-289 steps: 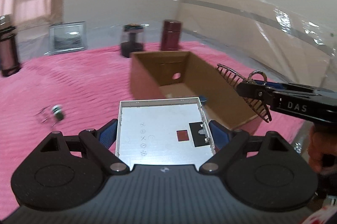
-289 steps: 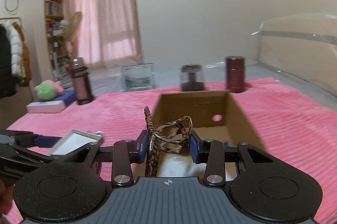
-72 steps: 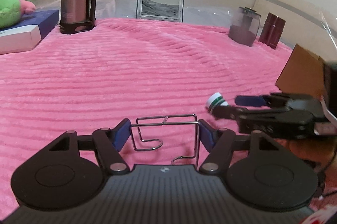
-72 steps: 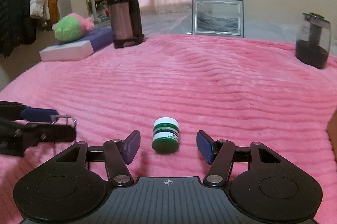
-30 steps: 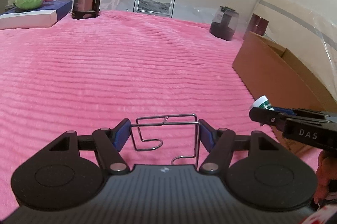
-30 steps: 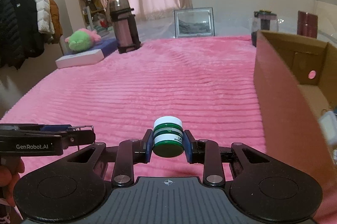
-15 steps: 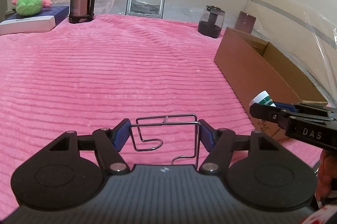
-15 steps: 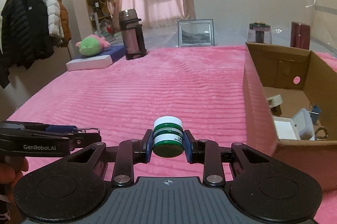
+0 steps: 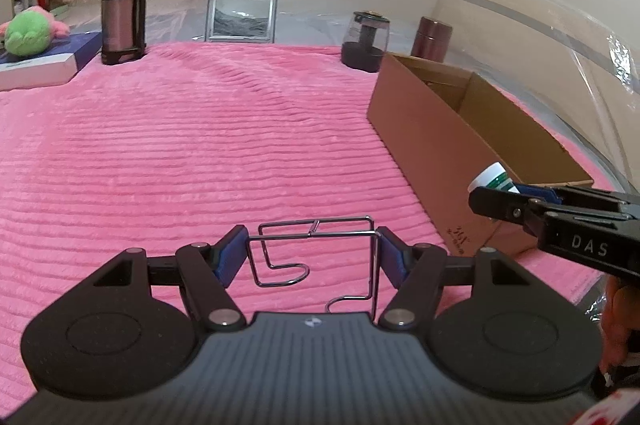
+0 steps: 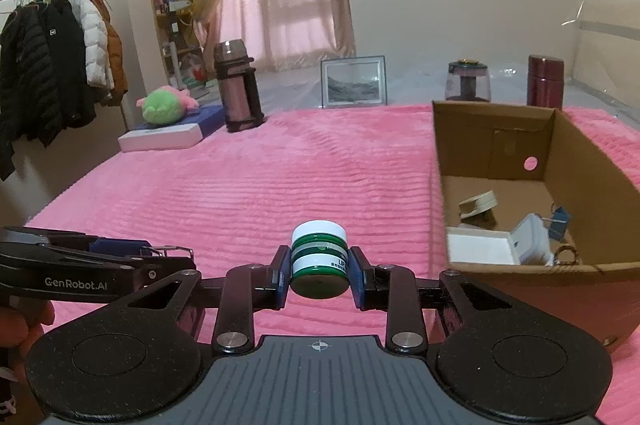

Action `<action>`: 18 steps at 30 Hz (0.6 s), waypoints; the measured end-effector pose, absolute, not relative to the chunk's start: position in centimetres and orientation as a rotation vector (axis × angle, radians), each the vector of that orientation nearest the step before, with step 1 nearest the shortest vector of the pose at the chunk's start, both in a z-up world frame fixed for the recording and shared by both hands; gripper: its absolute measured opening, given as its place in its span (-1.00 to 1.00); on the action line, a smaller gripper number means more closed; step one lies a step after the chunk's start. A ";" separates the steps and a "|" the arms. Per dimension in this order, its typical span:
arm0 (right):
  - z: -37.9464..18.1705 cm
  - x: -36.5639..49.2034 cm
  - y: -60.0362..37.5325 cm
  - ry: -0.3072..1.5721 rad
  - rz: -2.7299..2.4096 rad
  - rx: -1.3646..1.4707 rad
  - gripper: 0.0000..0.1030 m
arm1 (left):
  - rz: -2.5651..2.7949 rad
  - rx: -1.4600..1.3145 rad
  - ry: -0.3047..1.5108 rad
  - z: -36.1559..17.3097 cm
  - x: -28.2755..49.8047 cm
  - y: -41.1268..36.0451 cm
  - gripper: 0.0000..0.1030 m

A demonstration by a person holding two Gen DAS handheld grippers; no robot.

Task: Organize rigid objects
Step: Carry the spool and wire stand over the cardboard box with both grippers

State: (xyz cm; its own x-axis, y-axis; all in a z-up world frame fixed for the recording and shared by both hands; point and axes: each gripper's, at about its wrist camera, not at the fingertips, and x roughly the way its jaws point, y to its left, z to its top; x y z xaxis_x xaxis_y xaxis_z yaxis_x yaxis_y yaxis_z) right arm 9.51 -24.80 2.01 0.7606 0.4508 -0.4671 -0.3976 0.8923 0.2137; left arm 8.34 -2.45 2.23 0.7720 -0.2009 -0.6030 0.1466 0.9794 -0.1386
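Pinched between the blue pads of the right claw [image 10: 319, 275] is a small round jar [image 10: 319, 257], seen at lower centre of the right wrist view. Its lid is white and ribbed at the rim, its body dark green with a white label band carrying partly hidden lettering, and its base is dark green. The jar is held upright, clear of the pink ribbed blanket [image 10: 280, 177] beneath it. In the left wrist view the same jar [image 9: 491, 178] is seen at right of centre, tilted, with only its white lid and a green stripe showing beyond the right claw's tip.

A bent wire rack [image 9: 316, 253] of thin bright metal is gripped across its width by the left claw [image 9: 312, 257], at lower centre of the left wrist view; a straight top bar and two curled hook ends can be made out. The left claw [image 10: 160, 252] is also seen at lower left of the right wrist view.

An open cardboard box [image 10: 496, 121] stands on the blanket at right of the right wrist view, just beside the jar. Inside it lie a white tray, a clear plastic piece, a blue clip and a tan roll. Behind the blanket a flask [image 10: 237, 89], a framed picture [image 10: 353, 81], a glass jug [image 10: 468, 81] and a dark red canister [image 10: 545, 80] are lined up.
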 end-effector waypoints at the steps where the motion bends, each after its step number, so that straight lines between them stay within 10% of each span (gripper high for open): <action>1: 2.1 9.4 -25.0 0.531 0.461 0.106 -0.48 | -0.193 -0.080 0.662 2.3 8.3 -2.7 0.25; 18: 3.8 8.8 -29.6 0.486 0.390 0.142 -0.48 | -0.333 -0.057 0.639 4.2 8.9 -7.7 0.25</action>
